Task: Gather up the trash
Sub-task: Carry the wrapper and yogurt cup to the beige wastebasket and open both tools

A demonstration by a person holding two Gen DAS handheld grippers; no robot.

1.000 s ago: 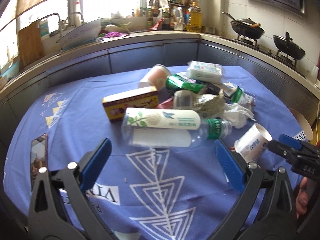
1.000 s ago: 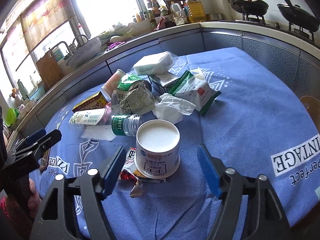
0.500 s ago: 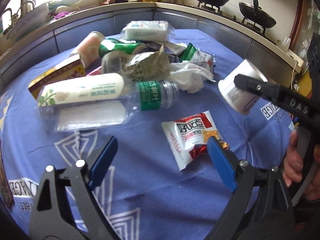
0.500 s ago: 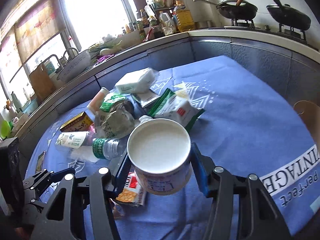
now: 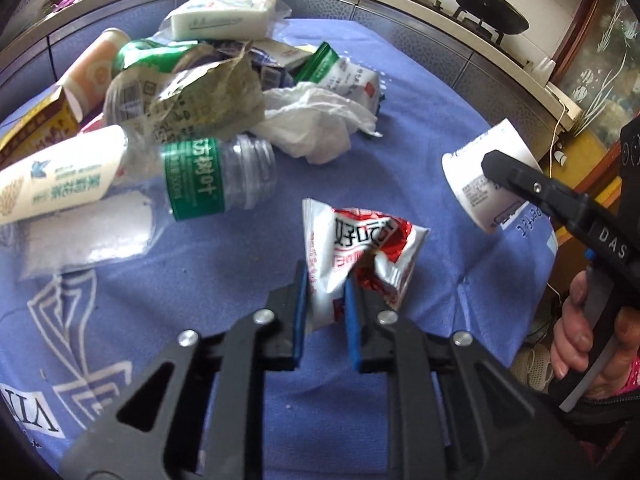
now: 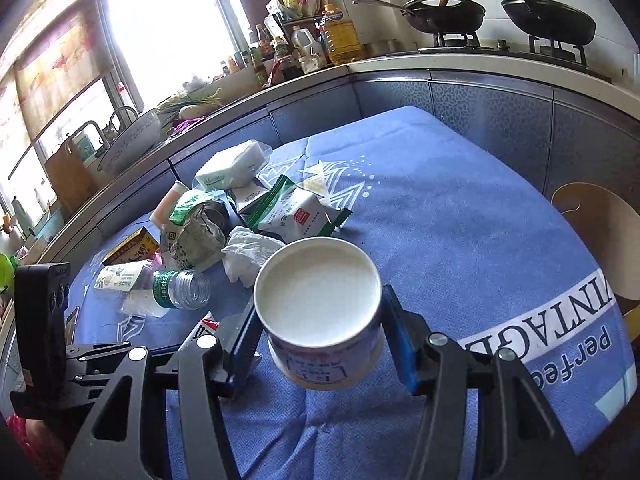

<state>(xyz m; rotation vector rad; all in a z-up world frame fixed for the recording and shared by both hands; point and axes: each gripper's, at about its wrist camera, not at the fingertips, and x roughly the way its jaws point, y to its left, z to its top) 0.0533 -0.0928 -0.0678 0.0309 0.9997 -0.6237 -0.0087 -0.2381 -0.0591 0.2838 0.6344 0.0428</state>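
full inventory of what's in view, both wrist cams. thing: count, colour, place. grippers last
snack wrapper: 1, red and white, pinched in left gripper
paper cup: 1, white, held in right gripper, off the cloth
plastic bottle: 1, clear, green label, uncapped, lying on its side
crumpled tissue: 1, white, beside the pile
green-edged packet: 1, white, far side of pile
tissue pack: 1, white, back of pile
tablecloth: 1, blue, white print
woks: 2, black, on stove
left gripper: black, blue pads
right gripper: black, blue pads
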